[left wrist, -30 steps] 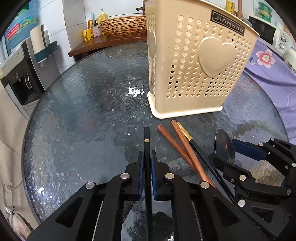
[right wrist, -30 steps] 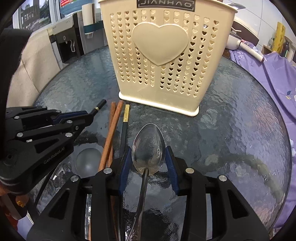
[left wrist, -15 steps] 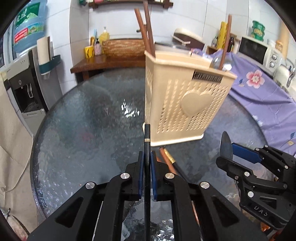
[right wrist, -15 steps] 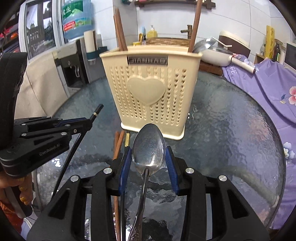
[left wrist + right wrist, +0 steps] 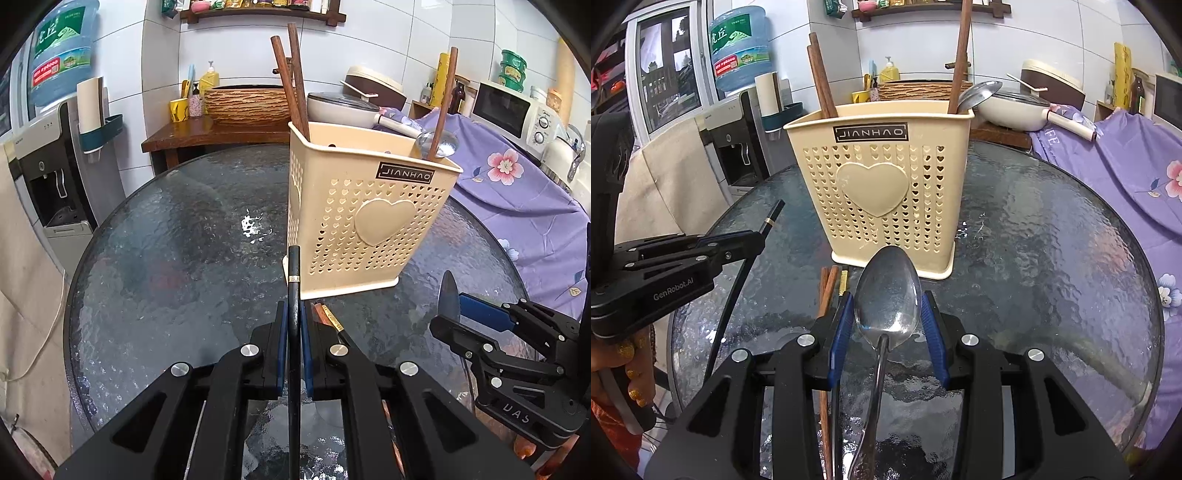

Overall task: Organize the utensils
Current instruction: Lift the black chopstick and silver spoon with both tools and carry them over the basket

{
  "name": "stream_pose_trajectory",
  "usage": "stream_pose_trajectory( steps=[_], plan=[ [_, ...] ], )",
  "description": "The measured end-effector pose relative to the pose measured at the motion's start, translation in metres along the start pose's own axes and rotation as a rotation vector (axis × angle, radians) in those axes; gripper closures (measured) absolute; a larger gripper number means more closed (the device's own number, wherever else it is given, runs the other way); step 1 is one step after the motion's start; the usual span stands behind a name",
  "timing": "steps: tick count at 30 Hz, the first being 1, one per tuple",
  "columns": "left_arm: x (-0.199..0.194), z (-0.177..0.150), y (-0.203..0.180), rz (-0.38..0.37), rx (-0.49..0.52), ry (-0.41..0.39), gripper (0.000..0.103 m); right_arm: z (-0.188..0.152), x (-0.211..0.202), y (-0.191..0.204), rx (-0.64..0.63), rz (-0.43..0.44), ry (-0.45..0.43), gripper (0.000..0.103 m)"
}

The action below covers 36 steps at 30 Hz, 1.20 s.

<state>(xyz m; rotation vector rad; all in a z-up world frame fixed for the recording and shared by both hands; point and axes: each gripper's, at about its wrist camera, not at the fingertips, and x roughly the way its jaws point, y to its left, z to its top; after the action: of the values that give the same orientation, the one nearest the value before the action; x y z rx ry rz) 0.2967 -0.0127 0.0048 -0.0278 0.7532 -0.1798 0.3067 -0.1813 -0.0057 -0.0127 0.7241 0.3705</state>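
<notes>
Nearest the lens, the left gripper (image 5: pixel 293 325) has its jaws pinched tight on a black chopstick (image 5: pixel 294 280), the banded tip poking out ahead, up off the table. The right gripper (image 5: pixel 886 317) clamps a metal spoon (image 5: pixel 887 295) by the sides of its bowl, handle trailing back between the fingers, also off the glass. Below them, on the round glass table (image 5: pixel 1052 258), two brown chopsticks (image 5: pixel 827 288) and another black one (image 5: pixel 842 282) lie side by side, tips near the holder's base. Beyond stands the cream utensil holder (image 5: pixel 882 192), upright, with brown chopsticks (image 5: pixel 291 77) and a spoon (image 5: pixel 979 94) standing in it.
</notes>
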Motion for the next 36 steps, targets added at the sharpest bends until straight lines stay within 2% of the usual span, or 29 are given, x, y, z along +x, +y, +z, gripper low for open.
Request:
stream_pose_trajectory(
  steps=[19, 36],
  plan=[
    [-0.01, 0.002, 0.003, -0.008, -0.006, -0.021, 0.096, 0.004, -0.009, -0.002, 0.003, -0.003, -0.022, 0.065],
    [-0.055, 0.017, -0.003, -0.043, 0.001, -0.131, 0.096, 0.016, -0.041, 0.006, -0.03, -0.01, -0.058, 0.065]
  ],
)
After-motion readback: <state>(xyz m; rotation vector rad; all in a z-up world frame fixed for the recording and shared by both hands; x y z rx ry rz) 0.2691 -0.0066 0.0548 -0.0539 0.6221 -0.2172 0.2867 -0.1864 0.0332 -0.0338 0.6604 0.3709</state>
